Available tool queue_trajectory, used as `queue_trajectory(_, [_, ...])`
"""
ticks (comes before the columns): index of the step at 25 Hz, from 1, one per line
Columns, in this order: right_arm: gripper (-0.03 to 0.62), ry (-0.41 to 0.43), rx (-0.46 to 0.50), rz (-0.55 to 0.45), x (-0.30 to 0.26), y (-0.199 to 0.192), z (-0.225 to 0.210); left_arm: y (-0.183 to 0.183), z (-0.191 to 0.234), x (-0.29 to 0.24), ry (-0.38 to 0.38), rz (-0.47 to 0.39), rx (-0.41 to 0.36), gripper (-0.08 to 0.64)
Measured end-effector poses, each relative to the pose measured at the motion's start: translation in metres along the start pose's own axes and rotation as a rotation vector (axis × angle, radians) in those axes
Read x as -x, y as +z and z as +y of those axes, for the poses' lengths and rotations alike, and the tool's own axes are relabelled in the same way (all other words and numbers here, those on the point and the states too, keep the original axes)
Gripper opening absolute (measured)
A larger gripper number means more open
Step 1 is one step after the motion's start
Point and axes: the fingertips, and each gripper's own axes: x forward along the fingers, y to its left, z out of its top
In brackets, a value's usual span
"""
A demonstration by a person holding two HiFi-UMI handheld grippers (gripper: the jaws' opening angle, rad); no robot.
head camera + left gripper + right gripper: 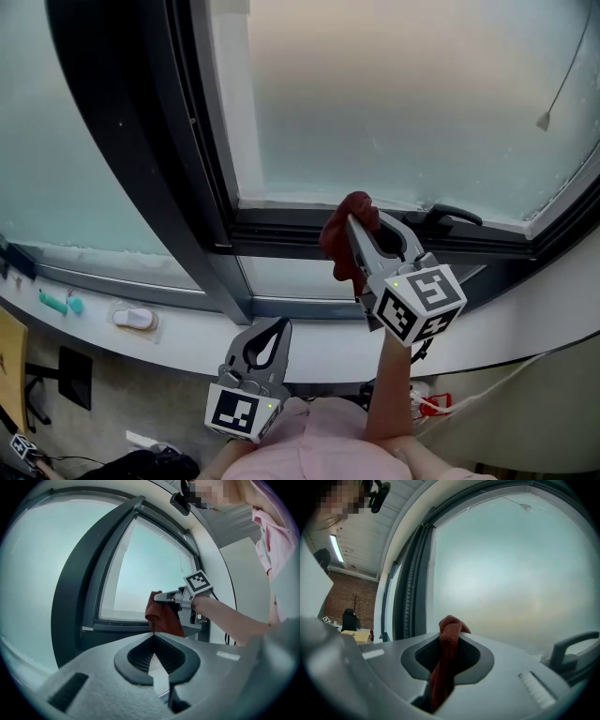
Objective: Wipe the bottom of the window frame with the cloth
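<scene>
A dark red cloth (345, 234) hangs bunched from my right gripper (361, 222), which is shut on it just above the dark bottom rail of the window frame (281, 230). In the right gripper view the cloth (446, 660) runs between the jaws and pokes out at the tip, before frosted glass. My left gripper (277, 328) sits lower, near the white sill, jaws shut and empty. From the left gripper view I see the cloth (161, 616) and the right gripper (159, 596) held out toward the pane.
A black window handle (452, 215) lies on the frame right of the cloth. A thick dark mullion (150, 150) slants down the left. On the white sill (309, 342) lie a teal item (58, 302) and a white object (133, 319). A blind cord pull (544, 120) hangs at upper right.
</scene>
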Motion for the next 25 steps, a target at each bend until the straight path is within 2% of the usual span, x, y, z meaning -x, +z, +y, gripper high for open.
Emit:
queue_trajectory(7, [0.063, 0.134, 0.143, 0.120, -0.063, -0.032, 0.097, -0.002, 0.033, 0.030, 0.057, -0.007, 0.006, 0.000])
queue_trajectory(12, [0.061, 0.188, 0.156, 0.211, -0.095, -0.064, 0.135, -0.005, 0.053, 0.050, 0.095, -0.016, 0.016, 0.000])
queue_trajectory(17, [0.061, 0.167, 0.173, 0.297, -0.114, -0.088, 0.142, -0.004, 0.067, 0.062, 0.128, -0.027, 0.025, 0.000])
queue_trajectory(25, [0.061, 0.104, 0.217, 0.336, -0.126, -0.092, 0.137, -0.007, 0.075, 0.067, 0.146, -0.022, 0.035, 0.000])
